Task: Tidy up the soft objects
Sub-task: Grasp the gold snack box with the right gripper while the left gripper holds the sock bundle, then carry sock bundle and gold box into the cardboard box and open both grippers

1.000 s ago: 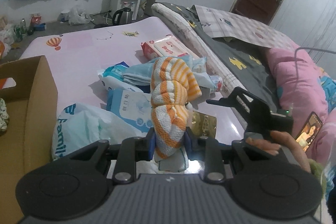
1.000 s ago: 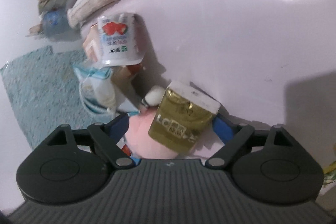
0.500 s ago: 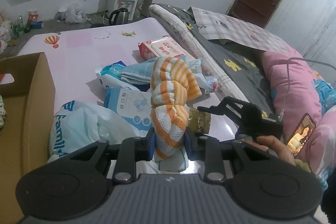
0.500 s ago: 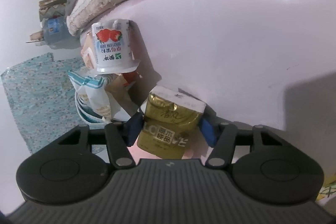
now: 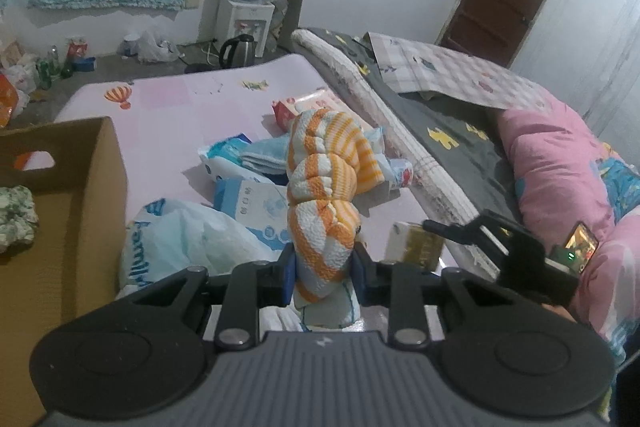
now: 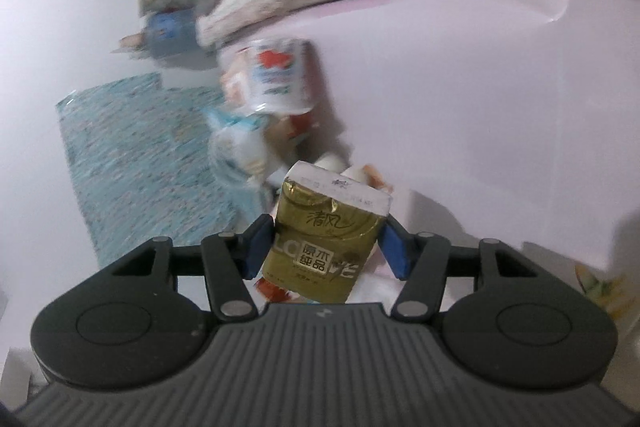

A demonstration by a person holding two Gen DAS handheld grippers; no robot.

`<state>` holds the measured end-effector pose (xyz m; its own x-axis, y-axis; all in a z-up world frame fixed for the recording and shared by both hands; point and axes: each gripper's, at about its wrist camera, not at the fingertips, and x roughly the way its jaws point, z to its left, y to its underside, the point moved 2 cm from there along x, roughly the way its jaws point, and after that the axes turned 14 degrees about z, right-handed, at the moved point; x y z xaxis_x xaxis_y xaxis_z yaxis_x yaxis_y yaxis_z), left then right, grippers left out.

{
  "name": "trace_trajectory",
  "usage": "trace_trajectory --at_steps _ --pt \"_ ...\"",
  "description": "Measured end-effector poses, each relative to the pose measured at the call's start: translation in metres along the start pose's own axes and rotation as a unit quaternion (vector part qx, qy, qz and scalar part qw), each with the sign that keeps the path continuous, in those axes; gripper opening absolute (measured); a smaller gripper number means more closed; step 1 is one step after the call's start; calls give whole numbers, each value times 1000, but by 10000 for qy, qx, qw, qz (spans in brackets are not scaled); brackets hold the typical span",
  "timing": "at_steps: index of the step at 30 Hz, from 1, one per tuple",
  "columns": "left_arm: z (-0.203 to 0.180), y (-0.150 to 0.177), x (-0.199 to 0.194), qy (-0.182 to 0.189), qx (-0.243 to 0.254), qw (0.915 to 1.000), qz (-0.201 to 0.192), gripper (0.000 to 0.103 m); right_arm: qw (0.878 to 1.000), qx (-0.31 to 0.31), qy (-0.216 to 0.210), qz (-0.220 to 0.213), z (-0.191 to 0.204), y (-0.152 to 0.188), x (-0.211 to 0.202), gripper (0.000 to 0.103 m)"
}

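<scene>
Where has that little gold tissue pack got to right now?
The gold tissue pack sits between the fingers of the right claw, above the pink mat; in the left view it is right of the striped towel.

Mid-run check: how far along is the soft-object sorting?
Early. Done: one green-patterned cloth bundle lies in the cardboard box. In hand: left gripper holds the orange-striped towel; right gripper clamps the gold tissue pack. Left: blue wipe packs on the pink mat.
</scene>
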<state>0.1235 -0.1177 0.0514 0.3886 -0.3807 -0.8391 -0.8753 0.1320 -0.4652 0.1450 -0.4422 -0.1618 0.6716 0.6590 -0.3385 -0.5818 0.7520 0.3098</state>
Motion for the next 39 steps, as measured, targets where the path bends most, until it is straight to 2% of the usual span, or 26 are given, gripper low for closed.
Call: trace_trajectory --at_steps 6,11,20,24,29,32,34,39 --pt "15 6 -37 -101 -113 9995 -259 29 9963 -700 -345 354 31 29 -9 57" --pt "35 9 -69 -229 -230 9979 -564 29 9871 -1345 -484 725 67 59 -2 57" --pt "90 6 -109 -678 -513 9921 -920 29 9574 -2406 -538 1501 129 113 43 57" --pt "125 1 -106 -876 -689 9905 -805 29 9388 -2842 -386 1906 153 139 77 57" --pt "171 -10 -77 -1011 -880 9905 -296 29 8992 -3544 -9 2567 183 176 135 57" --pt "196 -17 -54 -1078 -946 9897 0 29 8811 -3809 283 2790 196 191 169 57" --pt "210 -19 -41 -1127 -946 9891 110 29 8738 -3903 481 2860 203 196 188 57" --pt "242 -28 -8 -1337 -1075 9840 483 29 8367 -4325 1066 3185 218 211 239 57"
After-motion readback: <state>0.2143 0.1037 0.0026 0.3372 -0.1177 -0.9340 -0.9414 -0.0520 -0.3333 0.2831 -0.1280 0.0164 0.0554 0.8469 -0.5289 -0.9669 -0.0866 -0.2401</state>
